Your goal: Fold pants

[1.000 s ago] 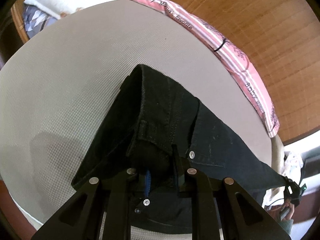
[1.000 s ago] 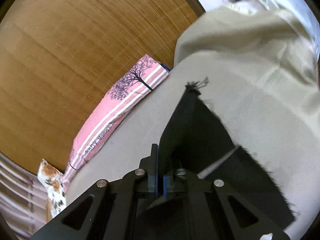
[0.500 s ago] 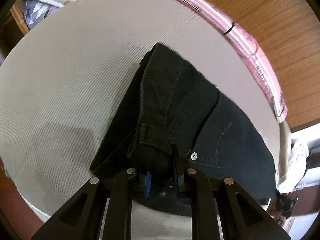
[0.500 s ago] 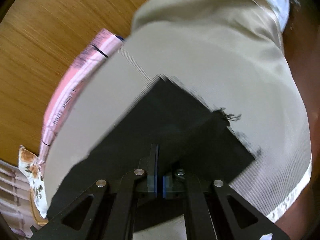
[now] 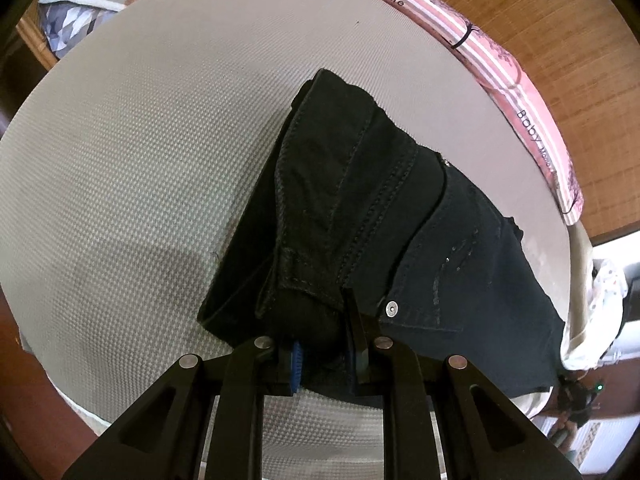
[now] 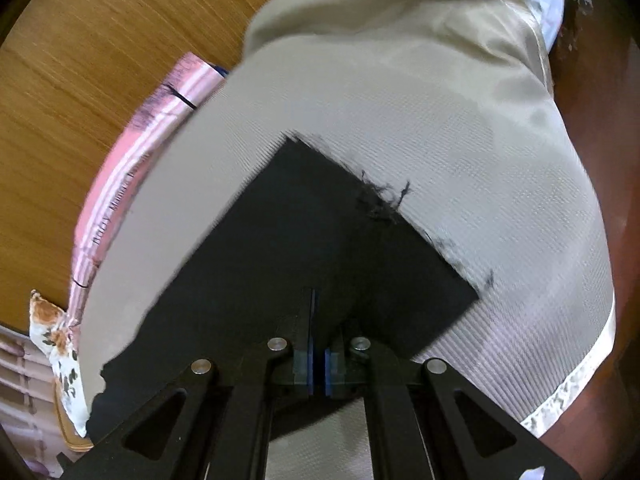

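Black denim pants (image 5: pixel 360 216) lie on a beige textured bed cover (image 5: pixel 140 160). In the left wrist view the waistband end is bunched, and my left gripper (image 5: pixel 322 344) is shut on a thick fold of it near a metal rivet (image 5: pixel 392 309). In the right wrist view the leg end of the pants (image 6: pixel 304 248) spreads flat on the bed cover (image 6: pixel 460 128), with a frayed hem (image 6: pixel 384 196) at its far edge. My right gripper (image 6: pixel 318 360) is shut on that dark cloth, its blue pads almost together.
A pink striped cloth (image 5: pixel 500 60) runs along the bed's far edge, against a wooden panel (image 5: pixel 560 20). It shows in the right wrist view too, as the pink cloth (image 6: pixel 120 208). A patterned pillow (image 5: pixel 72 20) lies at the far left. A floral cushion (image 6: pixel 60 356) sits beyond the bed.
Both grippers came down toward the bed with the pants. The leg end, lifted and folded upright a second ago, now lies spread flat. The waist end settled slightly lower.
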`<action>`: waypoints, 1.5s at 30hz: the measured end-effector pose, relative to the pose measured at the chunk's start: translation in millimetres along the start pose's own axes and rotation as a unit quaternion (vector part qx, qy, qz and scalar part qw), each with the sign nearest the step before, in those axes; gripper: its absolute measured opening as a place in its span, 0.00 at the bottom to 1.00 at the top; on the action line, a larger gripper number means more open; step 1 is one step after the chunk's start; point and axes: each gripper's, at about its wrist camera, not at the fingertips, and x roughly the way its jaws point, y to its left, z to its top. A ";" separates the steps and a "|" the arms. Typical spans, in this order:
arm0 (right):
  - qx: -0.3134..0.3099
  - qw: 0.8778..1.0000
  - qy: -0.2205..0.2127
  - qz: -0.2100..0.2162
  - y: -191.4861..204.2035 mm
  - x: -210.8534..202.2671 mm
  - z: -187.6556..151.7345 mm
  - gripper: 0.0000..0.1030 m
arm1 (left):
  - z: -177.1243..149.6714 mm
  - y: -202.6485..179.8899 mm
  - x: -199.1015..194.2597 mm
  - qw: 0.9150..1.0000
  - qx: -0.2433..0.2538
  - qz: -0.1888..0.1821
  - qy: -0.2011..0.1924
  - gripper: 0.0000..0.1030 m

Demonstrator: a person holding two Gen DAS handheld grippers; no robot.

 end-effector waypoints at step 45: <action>-0.006 0.999 -0.018 0.028 -34.9 -2.3 54.1 0.34 | -13.0 -32.2 -28.8 0.991 0.091 0.098 -0.026 0.53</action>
